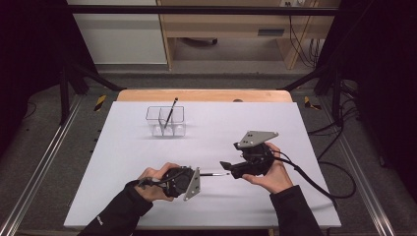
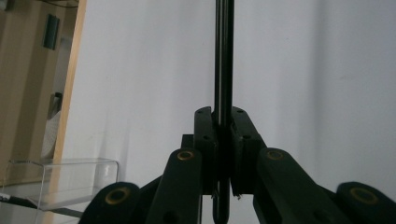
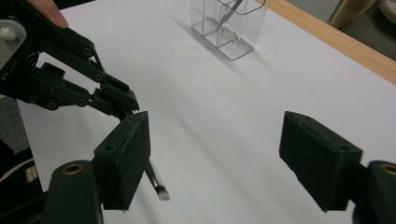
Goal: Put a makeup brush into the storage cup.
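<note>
While the left gripper point(image 1: 196, 181) clamps its jaws on a brush point(image 1: 215, 174), holding it level just above the desk point(image 1: 295, 196), the right gripper point(image 3: 215, 154) has jaws wide apart w/ nothing gripped, brush tip beside its left pad. Clear organizer point(image 1: 165, 120) sits further back, another brush in it.

High view: fixed overhead on the person's side, facing forward and down, far enough to take in the whole white table point(image 1: 147, 196). Left gripper view: rides low, looks along its own jaws, very close on a thin brush point(image 2: 223, 56) running away from the lens. Right gripper view: close above the tabletop, angled toward the far wooden edge. All three share the clear divided holder point(image 1: 165, 121) point(image 2: 70, 179) point(image 3: 229, 25); the right gripper view also takes in the left gripper point(image 3: 133, 108).
</note>
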{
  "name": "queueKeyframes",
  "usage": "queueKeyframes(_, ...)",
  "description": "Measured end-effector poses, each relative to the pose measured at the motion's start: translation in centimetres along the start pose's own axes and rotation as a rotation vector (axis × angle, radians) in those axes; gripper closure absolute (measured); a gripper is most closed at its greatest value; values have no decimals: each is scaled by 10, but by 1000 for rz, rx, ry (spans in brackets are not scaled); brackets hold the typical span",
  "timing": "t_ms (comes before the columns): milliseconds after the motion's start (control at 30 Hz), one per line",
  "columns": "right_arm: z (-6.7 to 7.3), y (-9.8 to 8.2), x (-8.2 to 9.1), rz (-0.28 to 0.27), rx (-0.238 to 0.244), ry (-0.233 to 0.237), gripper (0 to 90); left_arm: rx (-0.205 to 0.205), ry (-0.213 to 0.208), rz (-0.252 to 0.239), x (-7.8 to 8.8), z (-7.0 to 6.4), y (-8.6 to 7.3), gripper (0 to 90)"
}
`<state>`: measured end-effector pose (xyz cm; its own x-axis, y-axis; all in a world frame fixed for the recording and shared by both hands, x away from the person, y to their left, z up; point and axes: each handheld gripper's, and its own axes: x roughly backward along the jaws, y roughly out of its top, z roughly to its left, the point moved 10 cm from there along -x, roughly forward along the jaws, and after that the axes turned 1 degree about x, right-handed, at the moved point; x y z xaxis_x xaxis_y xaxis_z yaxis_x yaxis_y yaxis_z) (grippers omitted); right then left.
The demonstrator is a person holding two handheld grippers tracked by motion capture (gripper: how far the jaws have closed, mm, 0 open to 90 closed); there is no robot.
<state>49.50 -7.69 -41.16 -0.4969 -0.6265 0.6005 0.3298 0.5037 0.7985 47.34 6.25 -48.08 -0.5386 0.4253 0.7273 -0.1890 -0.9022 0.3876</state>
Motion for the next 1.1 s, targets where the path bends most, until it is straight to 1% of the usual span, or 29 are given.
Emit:
queueKeyframes(167, -2, -4, 6, -39, -31, -17, 181, 82, -1, -22, 2, 1, -4, 826)
queueKeyframes(200, -3, -5, 7, -48, -33, -25, 169, 105, 1, -32, 1, 2, -4, 826)
queueKeyframes(333, -3, -10, 10, -73, -62, -36, 137, 180, 7, -47, 0, 3, -8, 827)
queueKeyframes(433, -2, -14, 11, -91, -76, -38, 126, 242, 12, -59, 0, 4, -10, 827)
queueKeyframes(500, -2, -17, 12, -104, -86, -39, 120, 285, 5, -71, 0, 4, -11, 827)
queueKeyframes(600, -2, -19, 13, -128, -106, -45, 109, 341, 5, -87, -1, 4, -12, 827)
queueKeyframes(767, -3, -25, 13, -170, -149, -64, 86, 425, 0, -106, -2, 2, -14, 827)
queueKeyframes(833, -4, -28, 12, -180, -159, -77, 78, 449, 1, -110, -2, 1, -15, 826)
queueKeyframes(867, -5, -29, 11, -185, -167, -81, 75, 468, 3, -115, -3, 1, -15, 827)
queueKeyframes(1000, -6, -33, 9, -215, -203, -84, 72, 534, 4, -135, -3, 1, -17, 827)
queueKeyframes(1100, -6, -34, 6, -237, -222, -95, 68, 601, -4, -165, -3, 2, -17, 827)
